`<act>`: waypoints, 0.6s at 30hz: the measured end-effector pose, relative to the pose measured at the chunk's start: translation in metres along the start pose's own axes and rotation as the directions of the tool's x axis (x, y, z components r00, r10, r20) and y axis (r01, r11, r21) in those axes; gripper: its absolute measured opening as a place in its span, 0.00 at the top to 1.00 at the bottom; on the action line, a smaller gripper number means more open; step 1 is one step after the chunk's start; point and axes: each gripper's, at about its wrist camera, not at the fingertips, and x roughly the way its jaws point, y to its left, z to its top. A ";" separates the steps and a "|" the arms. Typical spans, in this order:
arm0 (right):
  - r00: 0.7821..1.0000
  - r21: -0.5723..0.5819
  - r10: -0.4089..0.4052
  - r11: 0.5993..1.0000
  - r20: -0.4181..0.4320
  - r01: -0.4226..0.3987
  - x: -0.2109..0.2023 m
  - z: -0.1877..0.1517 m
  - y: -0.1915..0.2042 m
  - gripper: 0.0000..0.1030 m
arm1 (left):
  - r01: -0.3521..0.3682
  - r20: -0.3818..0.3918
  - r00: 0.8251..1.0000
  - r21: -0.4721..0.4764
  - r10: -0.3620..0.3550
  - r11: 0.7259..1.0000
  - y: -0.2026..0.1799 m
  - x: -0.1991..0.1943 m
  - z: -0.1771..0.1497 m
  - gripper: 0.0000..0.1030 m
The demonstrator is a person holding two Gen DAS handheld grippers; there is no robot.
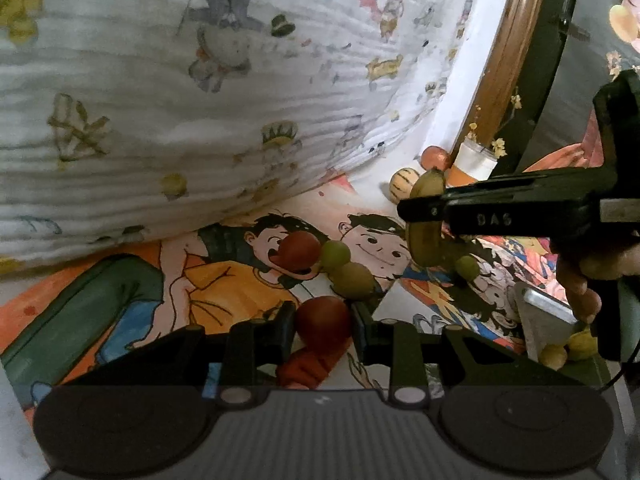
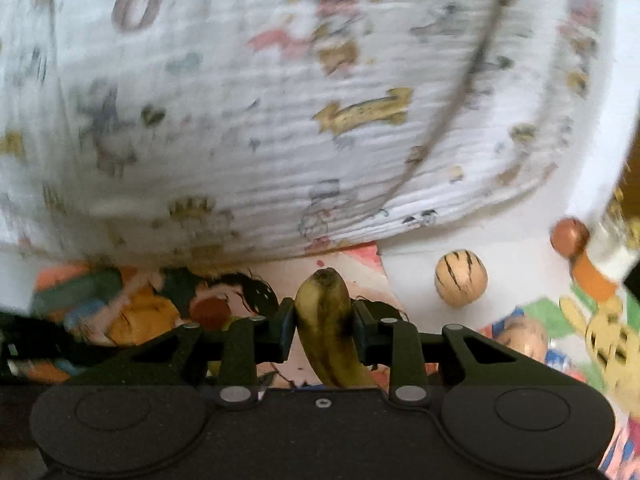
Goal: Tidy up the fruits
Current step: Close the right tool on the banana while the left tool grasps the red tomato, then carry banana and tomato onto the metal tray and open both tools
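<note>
The spotted yellow banana is clamped between the pads of the right claw, tip forward, lifted above the cartoon-printed sheet. The left claw points down and grips a dark red round fruit, near two green round fruits on the sheet.

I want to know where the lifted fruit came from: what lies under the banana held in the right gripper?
Under the banana held by the right gripper is the cartoon-printed sheet, with a green fruit near its lower end. The spot directly beneath is hidden.
</note>
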 end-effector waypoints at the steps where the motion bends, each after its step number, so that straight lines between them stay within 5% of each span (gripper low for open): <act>1: 1.000 0.033 0.007 0.999 0.007 -0.007 -0.006 -0.001 -0.001 0.70 | 0.004 0.005 1.000 0.000 -0.004 1.000 -0.001 -0.003 -0.001 0.68; 11: 0.995 0.259 0.101 0.960 0.026 -0.104 -0.077 -0.013 -0.001 0.70 | 0.022 0.049 0.999 0.023 -0.023 0.999 -0.018 -0.039 -0.003 0.68; 18: 0.996 0.400 0.083 0.912 0.024 -0.086 -0.133 -0.045 -0.007 0.70 | 0.060 0.077 0.995 0.047 -0.064 0.997 -0.039 -0.065 -0.007 0.68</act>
